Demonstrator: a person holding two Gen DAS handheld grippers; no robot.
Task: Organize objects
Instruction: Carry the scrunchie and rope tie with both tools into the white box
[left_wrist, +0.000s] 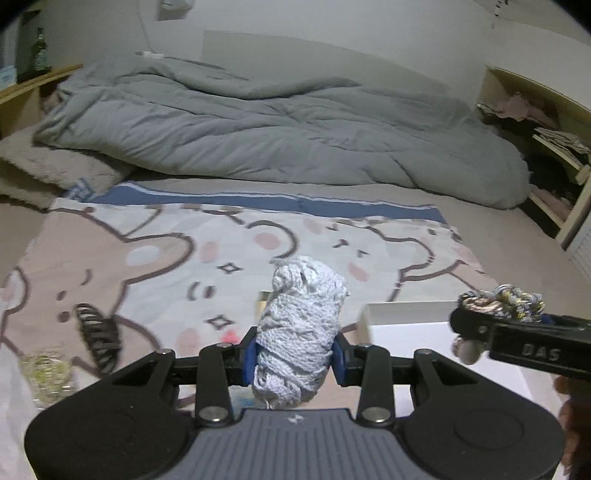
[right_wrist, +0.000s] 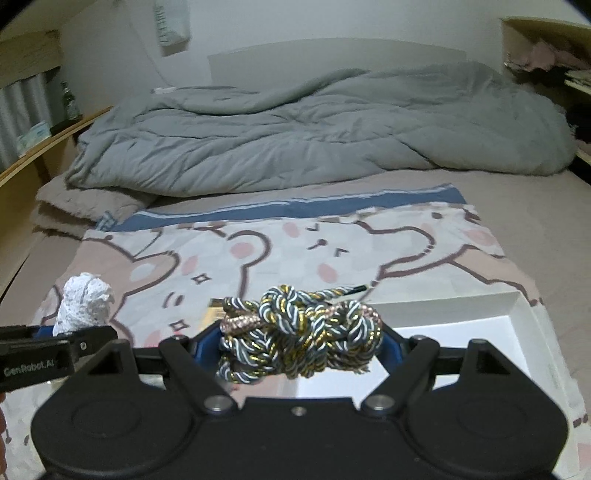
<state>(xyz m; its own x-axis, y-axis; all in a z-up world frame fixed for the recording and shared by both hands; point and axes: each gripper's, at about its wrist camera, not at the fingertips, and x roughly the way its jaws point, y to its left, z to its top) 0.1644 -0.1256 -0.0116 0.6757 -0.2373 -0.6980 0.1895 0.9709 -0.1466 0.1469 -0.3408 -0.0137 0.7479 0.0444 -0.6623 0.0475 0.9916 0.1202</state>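
Note:
My left gripper (left_wrist: 294, 360) is shut on a bundle of white lace (left_wrist: 301, 325), held upright above the cartoon blanket (left_wrist: 166, 258); the bundle also shows in the right wrist view (right_wrist: 85, 303). My right gripper (right_wrist: 301, 349) is shut on a knotted bundle of grey, gold and white cord (right_wrist: 301, 332), held above the near left corner of a white box (right_wrist: 517, 314). In the left wrist view the right gripper (left_wrist: 476, 325) with the cord (left_wrist: 502, 301) is at the right, over the same white box (left_wrist: 402, 308).
A black hair claw (left_wrist: 96, 334) and a clear holder of small yellowish items (left_wrist: 48, 373) lie on the blanket at the left. A grey duvet (left_wrist: 277, 125) is heaped at the back of the bed. Shelves (left_wrist: 554, 147) stand at the right.

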